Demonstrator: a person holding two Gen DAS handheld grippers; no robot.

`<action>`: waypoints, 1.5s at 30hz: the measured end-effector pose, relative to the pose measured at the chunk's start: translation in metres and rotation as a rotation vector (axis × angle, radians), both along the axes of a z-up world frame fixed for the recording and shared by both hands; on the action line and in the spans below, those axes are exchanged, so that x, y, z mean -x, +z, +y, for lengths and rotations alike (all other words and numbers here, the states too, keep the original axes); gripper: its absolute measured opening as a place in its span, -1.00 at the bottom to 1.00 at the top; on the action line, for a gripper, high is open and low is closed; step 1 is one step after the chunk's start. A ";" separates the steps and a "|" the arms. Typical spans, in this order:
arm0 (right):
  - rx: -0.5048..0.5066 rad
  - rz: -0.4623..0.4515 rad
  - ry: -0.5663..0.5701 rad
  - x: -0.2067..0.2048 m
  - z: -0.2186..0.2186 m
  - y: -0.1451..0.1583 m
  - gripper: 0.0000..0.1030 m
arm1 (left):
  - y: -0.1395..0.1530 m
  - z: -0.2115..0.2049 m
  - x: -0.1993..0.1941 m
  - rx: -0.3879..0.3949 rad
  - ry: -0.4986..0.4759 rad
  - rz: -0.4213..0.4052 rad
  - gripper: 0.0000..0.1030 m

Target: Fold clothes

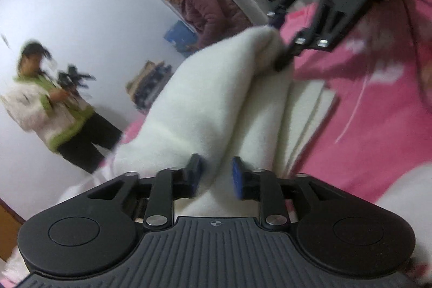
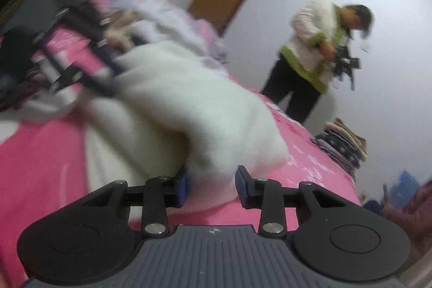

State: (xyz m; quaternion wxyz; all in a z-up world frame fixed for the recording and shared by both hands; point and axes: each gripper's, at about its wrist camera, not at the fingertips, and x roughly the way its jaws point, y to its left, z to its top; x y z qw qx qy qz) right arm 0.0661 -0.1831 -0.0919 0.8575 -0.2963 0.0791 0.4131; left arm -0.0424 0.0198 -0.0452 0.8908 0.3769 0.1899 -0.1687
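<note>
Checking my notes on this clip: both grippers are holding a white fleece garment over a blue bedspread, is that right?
Not quite: the bedspread is pink, not blue, as the right wrist view shows plainly. The rest stands: the left gripper and the right gripper each have the white fleece garment between their fingers.
</note>
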 end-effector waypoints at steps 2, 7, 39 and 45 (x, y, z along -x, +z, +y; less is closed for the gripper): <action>-0.016 0.066 0.054 0.007 -0.016 0.016 -0.26 | 0.029 0.008 0.004 0.115 0.023 0.099 -0.32; -0.128 0.074 0.039 0.006 -0.032 0.073 -0.08 | 0.110 0.040 -0.014 0.471 0.124 0.090 -0.32; -0.178 0.399 -0.152 -0.076 0.072 0.051 -0.09 | 0.002 0.060 -0.108 0.718 0.330 0.215 -0.35; -0.176 0.429 -0.108 -0.062 0.055 0.028 -0.10 | 0.006 0.062 -0.076 0.649 0.282 0.213 -0.34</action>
